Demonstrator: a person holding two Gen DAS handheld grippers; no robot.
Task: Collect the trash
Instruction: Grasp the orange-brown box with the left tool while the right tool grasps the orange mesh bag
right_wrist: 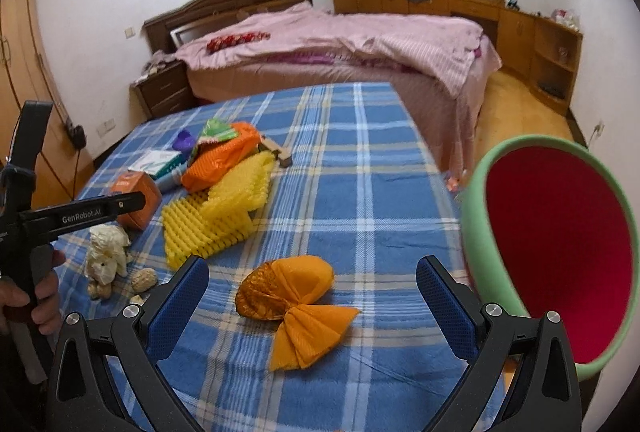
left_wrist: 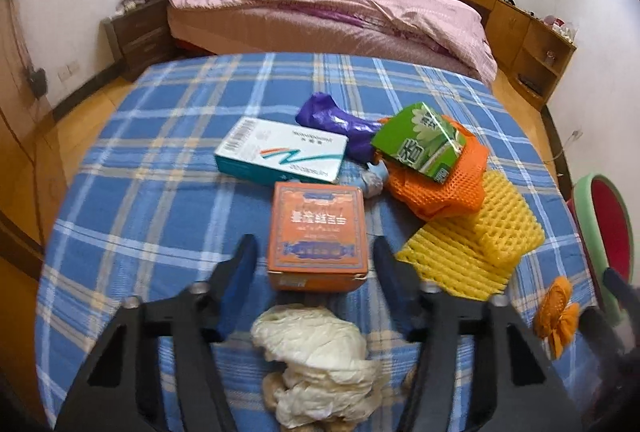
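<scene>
Woven plaid cloth (left_wrist: 180,192), crinkled foam netting (left_wrist: 472,252)

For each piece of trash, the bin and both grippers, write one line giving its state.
Orange box: closed, flat.
White and teal box: closed, flat.
Green carton: tilted on orange netting.
White wrapper: crumpled.
Orange mesh wrapper: twisted.
Green bin: tipped, apparently empty.
Left gripper: open.
Right gripper: open.

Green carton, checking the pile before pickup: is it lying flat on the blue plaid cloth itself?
No, the green carton rests tilted on top of the orange foam net, not on the cloth.
</scene>
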